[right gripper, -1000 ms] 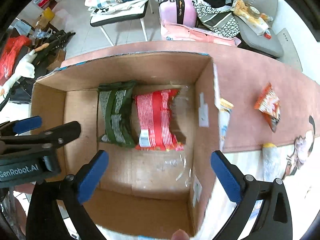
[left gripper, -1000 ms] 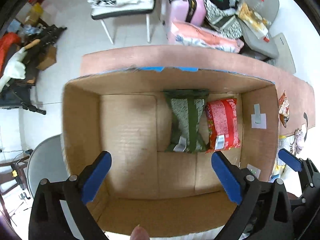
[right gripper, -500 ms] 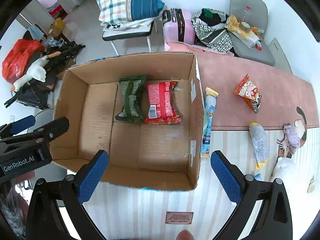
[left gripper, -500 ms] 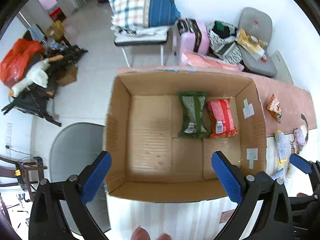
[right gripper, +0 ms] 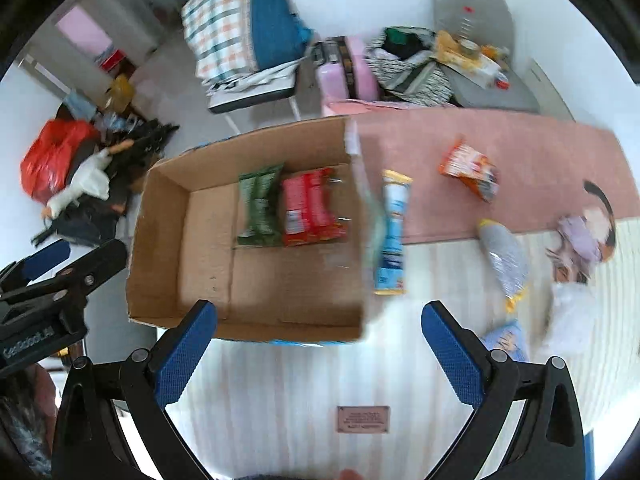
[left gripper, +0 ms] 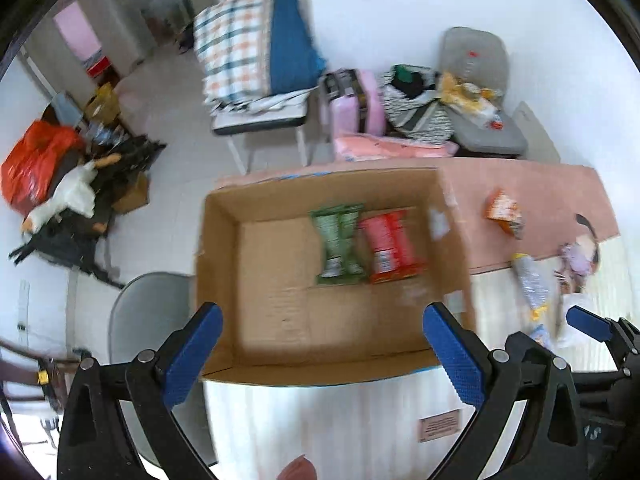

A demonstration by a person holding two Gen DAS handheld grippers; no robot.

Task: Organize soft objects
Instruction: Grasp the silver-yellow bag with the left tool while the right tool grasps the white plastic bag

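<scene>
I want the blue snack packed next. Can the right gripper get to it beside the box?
Probably yes. The right gripper is open and empty, and the blue snack packet lies uncovered on the table just outside the cardboard box, though close against its wall.

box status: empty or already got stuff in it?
Partly filled. The cardboard box holds a green packet and a red packet lying flat, side by side; the rest of its floor is bare.
</scene>
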